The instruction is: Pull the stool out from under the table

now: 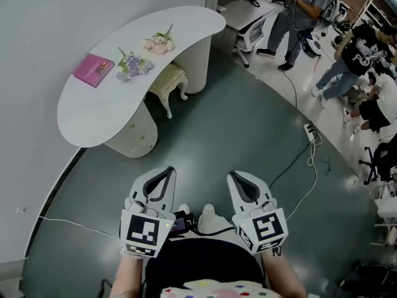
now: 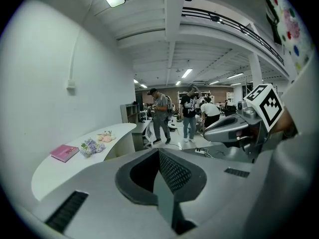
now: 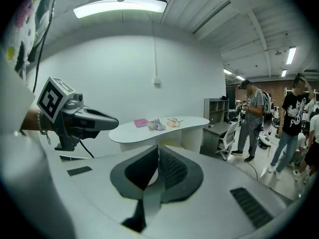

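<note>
The stool (image 1: 168, 81), cream with carved legs, stands tucked under the white curved table (image 1: 87, 113). It sits between the table's two rounded bases, and only its front edge and legs show past the tabletop. On the table lie a pink book (image 1: 93, 69), a bunch of purple flowers (image 1: 133, 66) just beside it, and a bunch of pale flowers (image 1: 159, 43) further along. The table stands against the white wall (image 1: 49, 17). Both grippers are held low and close to the person's body, well apart from the stool and the table, over the dark floor (image 1: 236, 129). The left gripper (image 1: 166, 170) has its jaws pressed together with nothing between them, and its tips point toward the table. The right gripper (image 1: 236, 175) is beside it, its jaws likewise closed and empty. To the right on the floor lies a white power strip (image 1: 309, 131), with a cable (image 1: 313, 172) trailing from it. Beyond the table's far end is an office chair (image 1: 250, 35) at a desk (image 1: 248, 8). Several people (image 1: 356, 58) stand or crouch in the upper right, well away from the table.
</note>
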`<state>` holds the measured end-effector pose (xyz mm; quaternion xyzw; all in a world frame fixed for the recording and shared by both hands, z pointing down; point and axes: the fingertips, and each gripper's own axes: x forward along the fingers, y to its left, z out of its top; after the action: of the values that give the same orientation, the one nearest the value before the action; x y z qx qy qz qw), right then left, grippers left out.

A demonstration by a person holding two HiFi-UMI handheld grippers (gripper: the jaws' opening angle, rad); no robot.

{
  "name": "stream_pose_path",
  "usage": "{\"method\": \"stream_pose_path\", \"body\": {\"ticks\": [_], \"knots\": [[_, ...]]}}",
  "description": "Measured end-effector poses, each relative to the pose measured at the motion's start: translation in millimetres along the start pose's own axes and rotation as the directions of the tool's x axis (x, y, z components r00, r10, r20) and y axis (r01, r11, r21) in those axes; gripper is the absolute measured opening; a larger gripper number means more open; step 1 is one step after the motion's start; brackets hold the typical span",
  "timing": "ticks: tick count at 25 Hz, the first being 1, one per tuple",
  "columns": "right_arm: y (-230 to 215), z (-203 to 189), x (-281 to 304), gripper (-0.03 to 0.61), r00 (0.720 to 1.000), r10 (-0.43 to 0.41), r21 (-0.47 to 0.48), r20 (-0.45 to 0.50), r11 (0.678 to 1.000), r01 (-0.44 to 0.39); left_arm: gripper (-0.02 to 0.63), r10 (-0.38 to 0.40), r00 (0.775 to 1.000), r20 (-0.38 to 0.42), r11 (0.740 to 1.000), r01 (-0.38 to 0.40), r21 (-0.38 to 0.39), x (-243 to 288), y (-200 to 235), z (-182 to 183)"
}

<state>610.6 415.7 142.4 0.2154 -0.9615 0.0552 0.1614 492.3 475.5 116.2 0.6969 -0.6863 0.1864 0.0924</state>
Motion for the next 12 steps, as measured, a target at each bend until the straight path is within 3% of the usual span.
{"method": "stream_pose_path", "body": {"ticks": [12], "knots": [[-17.2,-2.2,-13.4,0.04,0.999,0.023,0.036,0.031,0.999,-0.024,0.017,0.025,1.0,-0.005,1.0,-0.025,0.0,5.1,-18.9,7.2]]}}
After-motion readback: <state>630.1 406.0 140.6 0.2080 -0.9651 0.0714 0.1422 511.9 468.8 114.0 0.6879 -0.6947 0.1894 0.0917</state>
